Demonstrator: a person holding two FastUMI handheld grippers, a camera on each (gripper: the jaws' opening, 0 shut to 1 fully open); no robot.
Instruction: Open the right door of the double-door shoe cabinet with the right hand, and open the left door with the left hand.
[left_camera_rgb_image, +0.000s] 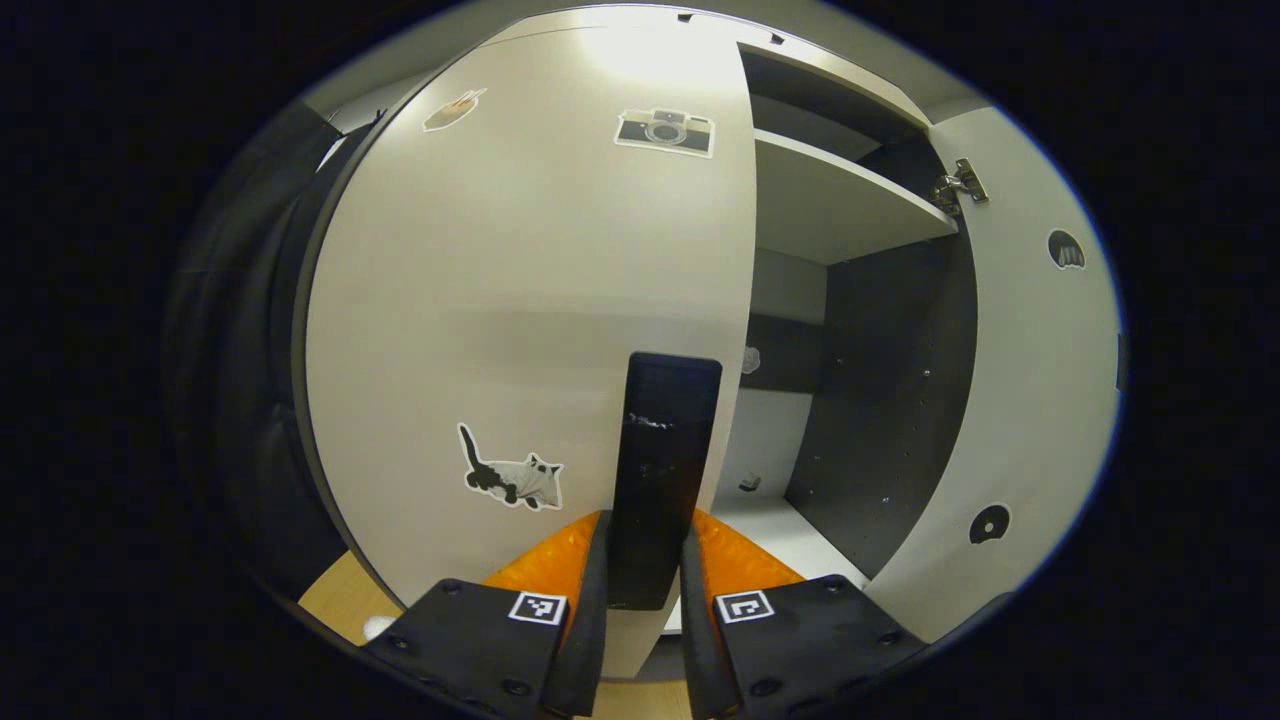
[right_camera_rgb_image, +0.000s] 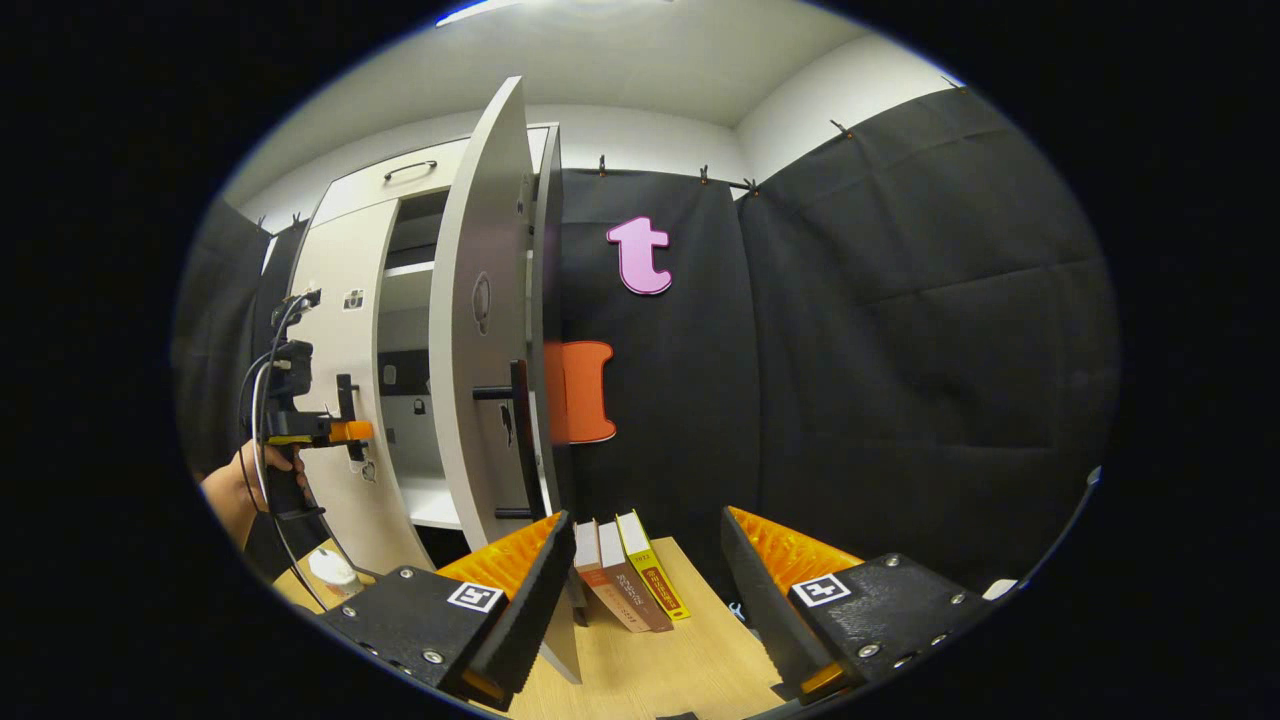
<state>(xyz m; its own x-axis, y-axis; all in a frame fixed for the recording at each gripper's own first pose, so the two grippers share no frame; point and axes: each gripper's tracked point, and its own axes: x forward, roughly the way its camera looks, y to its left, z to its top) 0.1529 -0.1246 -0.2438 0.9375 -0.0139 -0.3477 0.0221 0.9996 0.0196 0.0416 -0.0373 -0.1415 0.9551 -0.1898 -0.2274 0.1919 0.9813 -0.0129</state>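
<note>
My left tongs (left_camera_rgb_image: 645, 560) have black blocky finger mounts, each with a little square black-and-white tag on top and a few screws round the edges. Same deal on my right tongs (right_camera_rgb_image: 640, 590). From the right one, my left rig shows a black pistol handle with thin cables looping off the back.

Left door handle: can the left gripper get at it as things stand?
Probably yes: the left gripper already has the handle between its fingers, apparently clamped, and the left door is not yet open.
</note>
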